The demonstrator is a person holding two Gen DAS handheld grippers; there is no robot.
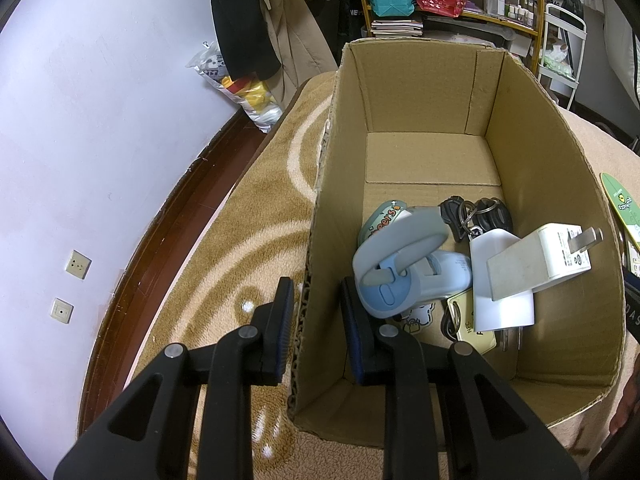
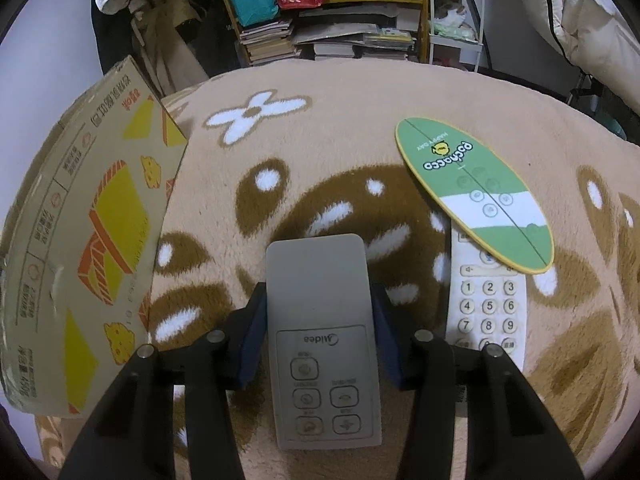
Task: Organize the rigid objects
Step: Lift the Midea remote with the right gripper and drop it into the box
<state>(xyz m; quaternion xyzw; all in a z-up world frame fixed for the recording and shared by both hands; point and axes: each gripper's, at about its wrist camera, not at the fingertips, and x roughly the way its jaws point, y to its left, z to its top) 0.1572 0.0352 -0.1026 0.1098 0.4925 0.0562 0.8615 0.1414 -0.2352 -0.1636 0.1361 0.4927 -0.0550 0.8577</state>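
My left gripper [image 1: 316,314] is open and straddles the near left wall of the open cardboard box [image 1: 560,184], one finger outside and one inside. In the box lie a blue-grey rounded gadget [image 1: 404,264], a bunch of black keys [image 1: 480,214], a white plug adapter [image 1: 556,258] and flat cards. My right gripper [image 2: 320,320] is shut on a grey Midea remote [image 2: 320,292], held just above the blanket. To its right a white remote [image 2: 488,312] with number keys lies partly under a green oval Pochacco board [image 2: 476,192]. The printed outer side of the box [image 2: 92,240] stands at the left.
A tan and brown patterned blanket [image 2: 320,152] covers the surface. Behind it are shelves with books and bags [image 2: 280,8], a white cart [image 2: 456,28] and hanging coats [image 1: 256,20]. A white wall with sockets [image 1: 78,264] and a dark baseboard lie left of the box.
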